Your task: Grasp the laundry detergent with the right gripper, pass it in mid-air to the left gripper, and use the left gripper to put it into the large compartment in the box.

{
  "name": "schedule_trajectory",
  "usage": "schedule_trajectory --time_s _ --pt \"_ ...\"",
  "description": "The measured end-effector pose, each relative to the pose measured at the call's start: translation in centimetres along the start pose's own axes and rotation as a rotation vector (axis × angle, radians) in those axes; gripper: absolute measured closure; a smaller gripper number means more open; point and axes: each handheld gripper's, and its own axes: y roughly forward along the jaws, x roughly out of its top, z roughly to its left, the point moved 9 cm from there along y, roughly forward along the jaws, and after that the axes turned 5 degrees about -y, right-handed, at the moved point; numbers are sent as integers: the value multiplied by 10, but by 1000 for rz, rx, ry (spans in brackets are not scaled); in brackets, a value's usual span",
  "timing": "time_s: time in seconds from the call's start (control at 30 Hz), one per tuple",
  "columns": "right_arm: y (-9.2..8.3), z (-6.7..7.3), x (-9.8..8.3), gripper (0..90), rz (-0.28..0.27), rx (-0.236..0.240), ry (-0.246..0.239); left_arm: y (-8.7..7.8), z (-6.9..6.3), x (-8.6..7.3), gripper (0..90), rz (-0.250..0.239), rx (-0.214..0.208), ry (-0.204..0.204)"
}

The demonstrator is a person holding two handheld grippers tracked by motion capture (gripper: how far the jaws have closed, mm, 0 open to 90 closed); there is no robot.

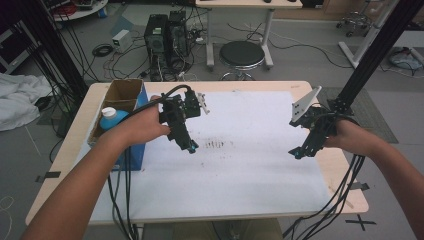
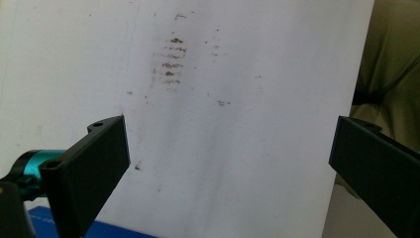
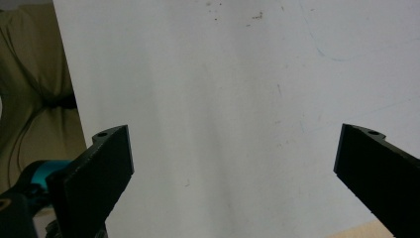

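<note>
Hovering: left gripper (image 1: 191, 147) gaping wide, gripping nothing (above smudges (image 1: 216, 144)) | right gripper (image 1: 297, 152) gaping too, empty | white sheet (image 1: 240, 175) lying beneath.

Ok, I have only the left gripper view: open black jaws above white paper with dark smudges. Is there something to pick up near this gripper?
Observer: Yes. To the left of the left gripper, an open brown cardboard box stands at the edge of the wooden table.
Operator: What is inside it?
Observer: A blue plastic bottle with a white cap stands upright in it.
Operator: And the other hand?
Observer: The right gripper is over the right part of the white paper sheet. Its jaws are open, with nothing between them.
</note>
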Motion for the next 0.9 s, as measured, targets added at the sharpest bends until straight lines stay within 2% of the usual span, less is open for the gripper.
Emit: schedule_trajectory --time_s 0.07,0.13,0.17,0.27,0.53,0.9 --pt "0 0 2 9 -3 -1 3 2 -4 3 23 4 -9 18" --pt "-1 -1 3 9 0 -3 3 4 -9 5 22 0 -36 32" --pt "0 -2 4 9 -4 -3 -1 5 -11 5 23 4 -34 47" --pt "0 -2 6 9 -5 -4 -1 10 -20 8 23 1 -69 57" --pt "0 -4 5 9 1 -2 -2 15 -28 12 23 -5 -79 68" --pt "-1 -5 4 9 -1 -4 2 16 -22 11 23 -2 -63 60"
